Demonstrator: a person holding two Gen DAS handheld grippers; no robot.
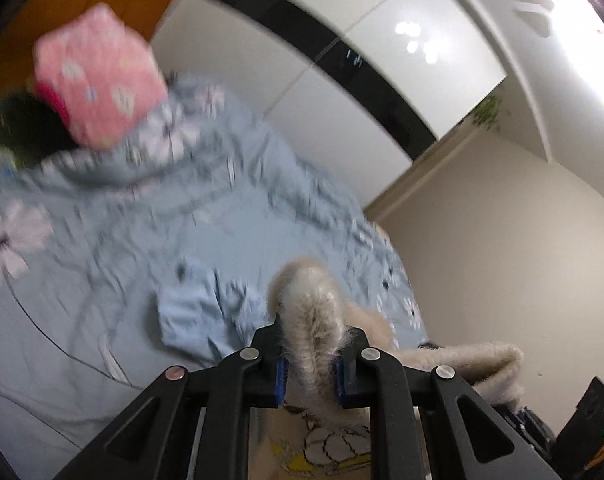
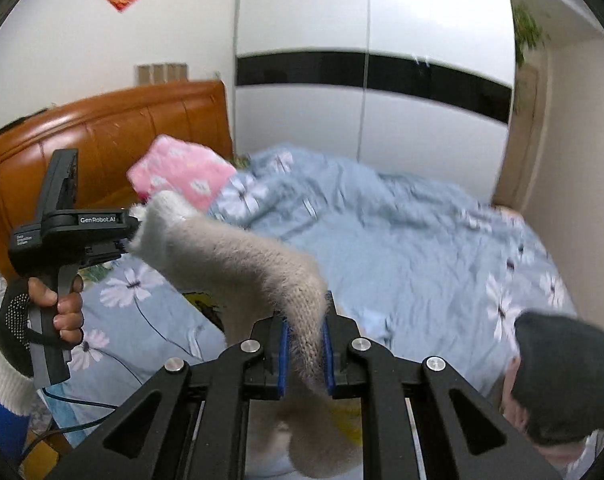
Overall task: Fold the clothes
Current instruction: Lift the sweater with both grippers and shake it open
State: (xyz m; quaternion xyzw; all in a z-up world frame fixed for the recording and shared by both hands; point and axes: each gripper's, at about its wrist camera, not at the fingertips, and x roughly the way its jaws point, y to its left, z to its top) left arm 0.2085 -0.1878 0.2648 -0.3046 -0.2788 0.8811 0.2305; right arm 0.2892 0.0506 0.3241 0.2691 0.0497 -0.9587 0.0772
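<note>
A fuzzy beige sweater (image 2: pixel 238 264) is held up above the bed between both grippers. My right gripper (image 2: pixel 305 354) is shut on one edge of it. My left gripper (image 1: pixel 310 360) is shut on another edge of the same sweater (image 1: pixel 314 304); the left gripper also shows in the right wrist view (image 2: pixel 132 232), up to the left, with the fabric stretched between the two. The sweater's body with a yellow cartoon print (image 1: pixel 334 448) hangs below the jaws.
The bed has a pale blue flowered duvet (image 2: pixel 402 240). A pink pillow (image 2: pixel 182 174) leans on the orange wooden headboard (image 2: pixel 102 128). A small light blue garment (image 1: pixel 206 316) lies on the bed. A dark garment (image 2: pixel 562 376) lies at the right. A white wardrobe (image 2: pixel 374 60) stands behind.
</note>
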